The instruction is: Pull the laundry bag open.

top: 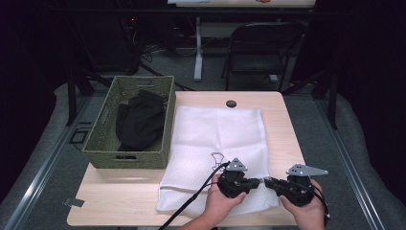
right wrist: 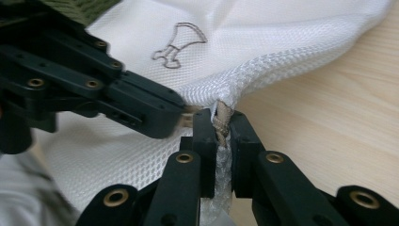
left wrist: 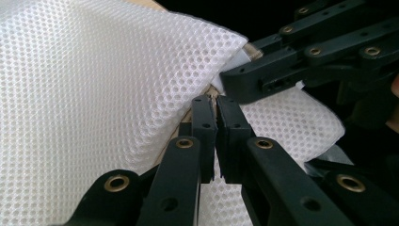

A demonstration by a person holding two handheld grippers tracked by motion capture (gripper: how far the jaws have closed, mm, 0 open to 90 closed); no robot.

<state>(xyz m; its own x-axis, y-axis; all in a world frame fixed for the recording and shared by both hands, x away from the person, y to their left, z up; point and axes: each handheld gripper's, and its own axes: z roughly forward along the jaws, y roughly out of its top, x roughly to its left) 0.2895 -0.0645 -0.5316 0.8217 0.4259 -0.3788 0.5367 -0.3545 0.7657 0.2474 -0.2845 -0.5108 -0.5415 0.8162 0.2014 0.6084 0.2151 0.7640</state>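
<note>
High view: both tongs meet at the mesh bag's near edge; left tongs pinch mesh, right tongs clamp its cord.

High view: the tabletop is evenly lit from above, while the room around it falls into near darkness. A soft shadow lies along the near side of the woven basket. The picture is slightly soft and low in detail. Both gripper views are bright; the white mesh bag is sharp at middle distance, and the black tongs at the bottom edge are blurred. No strong glare.
</note>
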